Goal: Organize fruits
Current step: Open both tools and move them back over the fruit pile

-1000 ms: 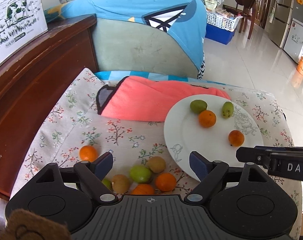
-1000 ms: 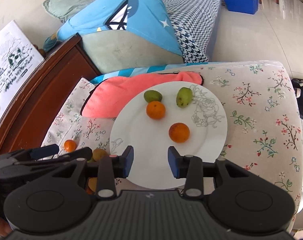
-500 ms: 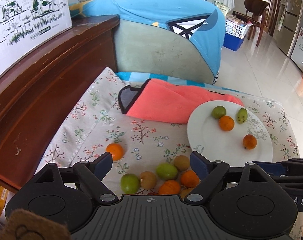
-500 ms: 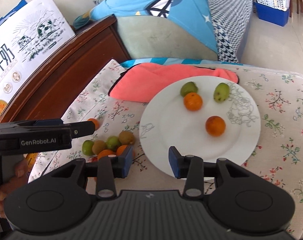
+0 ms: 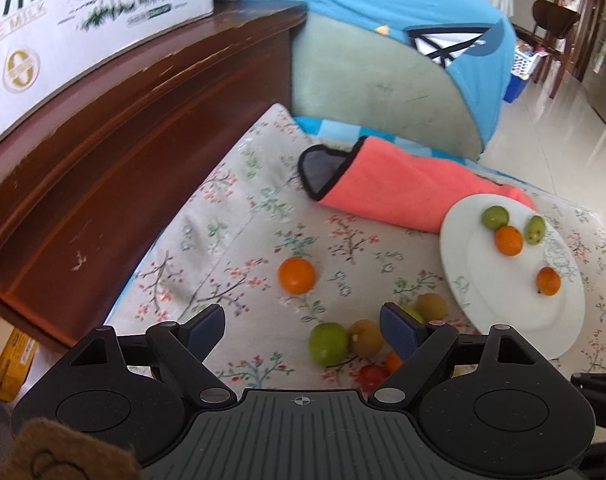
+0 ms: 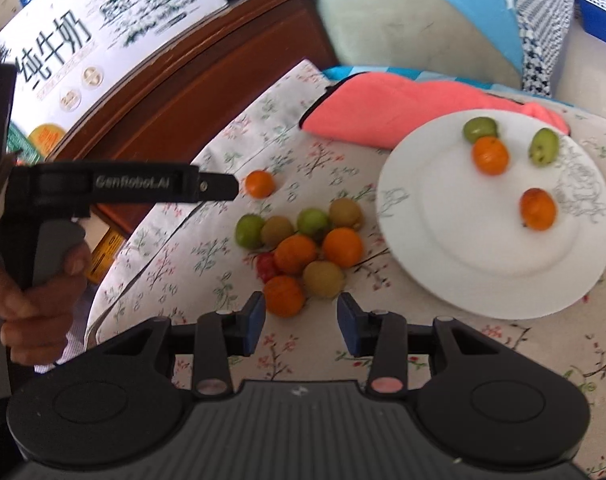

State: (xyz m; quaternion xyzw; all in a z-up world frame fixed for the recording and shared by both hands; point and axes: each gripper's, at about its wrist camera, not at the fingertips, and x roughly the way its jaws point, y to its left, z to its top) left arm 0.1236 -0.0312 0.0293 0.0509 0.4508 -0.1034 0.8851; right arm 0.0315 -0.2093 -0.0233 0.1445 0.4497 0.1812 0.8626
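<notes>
Both grippers have swung away from the white plate (image 6: 499, 280) toward the loose fruit pile (image 6: 303, 248) on the flowery cushion. The left gripper (image 5: 303, 326) has its fingers wide apart, the right gripper (image 6: 301, 320) a little apart; both hold nothing. A pick-up looks next.

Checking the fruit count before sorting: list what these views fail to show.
- Fruit pile, left wrist view: partly hidden behind the left tool.
- Red fruit, right wrist view: half covered by oranges, kind unclear.
- Plate, left wrist view: near rim hidden behind the tool body.
</notes>
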